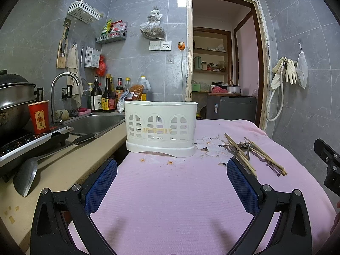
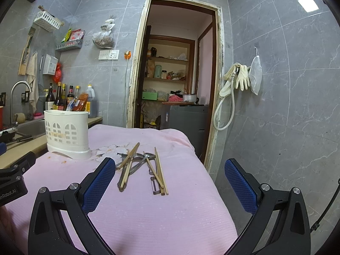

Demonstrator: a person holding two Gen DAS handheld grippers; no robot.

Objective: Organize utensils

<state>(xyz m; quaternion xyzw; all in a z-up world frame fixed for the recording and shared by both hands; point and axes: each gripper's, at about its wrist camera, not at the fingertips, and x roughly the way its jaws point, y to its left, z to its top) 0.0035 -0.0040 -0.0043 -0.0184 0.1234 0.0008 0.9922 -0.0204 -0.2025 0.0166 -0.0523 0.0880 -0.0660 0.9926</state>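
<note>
- Left gripper [image 1: 171, 170]: jaws wide apart, holding nothing, white holder [image 1: 160, 125] at frame centre
- Right gripper [image 2: 170, 173]: jaws wide apart, holding nothing; chopsticks [image 2: 127, 167] and peeler [image 2: 155, 186] at centre on pink table [image 2: 159, 218]

Pink cloth [image 2: 148, 212] with white flower print covers raised surface beside beige counter [image 1: 70, 165]. White slotted utensil caddy [image 1: 160, 127] upright at cloth's far left. To its right, loose pile: wooden chopsticks [image 2: 160, 170], metal spoons [image 2: 138, 158], peeler [image 2: 156, 186], overlapping. Small orange stains [image 1: 170, 162] near caddy's base.
</note>
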